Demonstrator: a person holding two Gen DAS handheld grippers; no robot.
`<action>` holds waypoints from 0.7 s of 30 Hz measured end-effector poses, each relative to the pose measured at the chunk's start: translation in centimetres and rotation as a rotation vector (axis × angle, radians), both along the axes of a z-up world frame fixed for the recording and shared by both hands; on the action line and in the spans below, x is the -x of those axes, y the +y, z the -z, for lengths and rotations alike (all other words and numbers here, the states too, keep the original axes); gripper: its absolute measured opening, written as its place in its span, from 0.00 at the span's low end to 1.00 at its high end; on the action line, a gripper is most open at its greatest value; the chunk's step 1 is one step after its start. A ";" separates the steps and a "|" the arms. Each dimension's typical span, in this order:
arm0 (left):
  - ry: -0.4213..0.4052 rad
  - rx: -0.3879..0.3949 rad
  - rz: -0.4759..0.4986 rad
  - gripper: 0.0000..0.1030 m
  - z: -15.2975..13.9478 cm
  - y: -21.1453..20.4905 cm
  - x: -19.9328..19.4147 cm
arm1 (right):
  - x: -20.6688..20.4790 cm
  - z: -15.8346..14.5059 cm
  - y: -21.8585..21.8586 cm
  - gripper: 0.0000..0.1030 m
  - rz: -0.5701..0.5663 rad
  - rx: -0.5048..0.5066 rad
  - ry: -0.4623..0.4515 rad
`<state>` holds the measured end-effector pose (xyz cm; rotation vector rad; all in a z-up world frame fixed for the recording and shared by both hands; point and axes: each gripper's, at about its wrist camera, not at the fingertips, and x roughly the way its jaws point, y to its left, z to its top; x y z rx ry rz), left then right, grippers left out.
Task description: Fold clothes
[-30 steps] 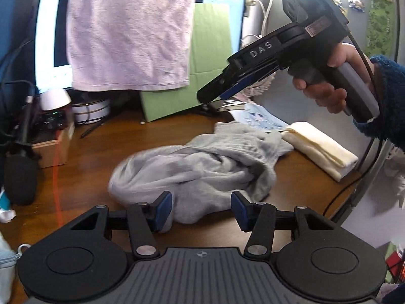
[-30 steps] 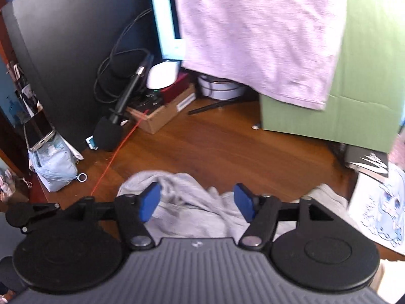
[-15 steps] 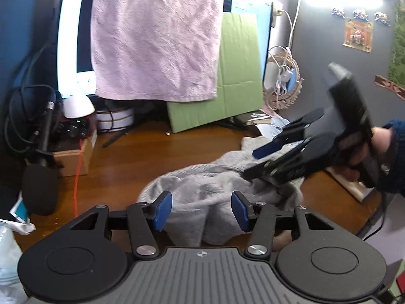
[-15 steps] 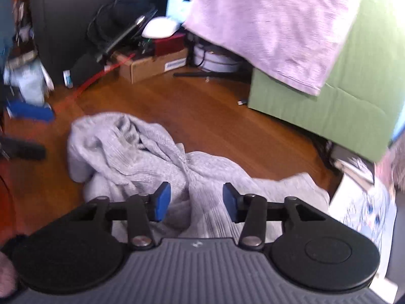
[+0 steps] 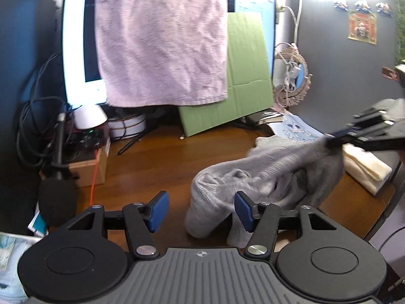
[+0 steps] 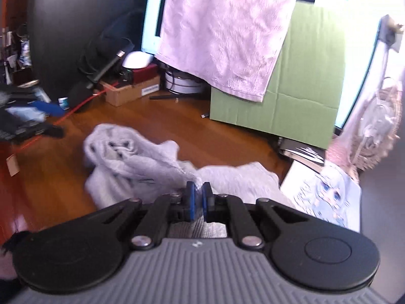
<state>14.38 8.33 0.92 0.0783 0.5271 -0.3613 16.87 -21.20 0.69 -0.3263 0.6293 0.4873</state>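
- Your right claw (image 6: 198, 197) is pinched tight on a bit of the gray sweater (image 6: 141, 162).
- In the left view that claw comes in from 3 o'clock, reaching out flat, and holds one edge of the sweater up off the table (image 5: 157, 162).
- Your left claw (image 5: 200, 211) is wide and holds nothing. It sits low, pointing at the near end of the sweater, which hangs over the right pad at 5 o'clock.
- The rest of the sweater lies crumpled on the table, out at 1 o'clock from the left claw.
- The pinch is small. I think a quick tug could make the cloth slip out.
- A folded cream cloth (image 5: 364, 169) lies just past the sweater at 3 o'clock. Dragging that way could knock it.
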 end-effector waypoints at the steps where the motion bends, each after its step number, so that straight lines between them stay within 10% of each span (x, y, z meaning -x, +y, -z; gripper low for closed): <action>1: -0.004 -0.001 0.014 0.56 0.0 -0.4 0.1 | 1.3 -0.2 -0.6 0.06 -0.007 0.000 -0.002; 10: 0.013 -0.013 0.083 0.58 0.7 -2.4 1.3 | 7.7 5.3 -1.9 0.10 -0.011 0.025 0.162; 15: 0.003 -0.008 0.089 0.59 0.4 -2.5 1.8 | 8.1 2.6 -0.5 0.36 -0.057 0.029 0.048; 21: 0.002 0.019 0.083 0.59 0.3 -2.1 2.2 | 4.9 2.8 5.0 0.37 -0.158 0.073 0.017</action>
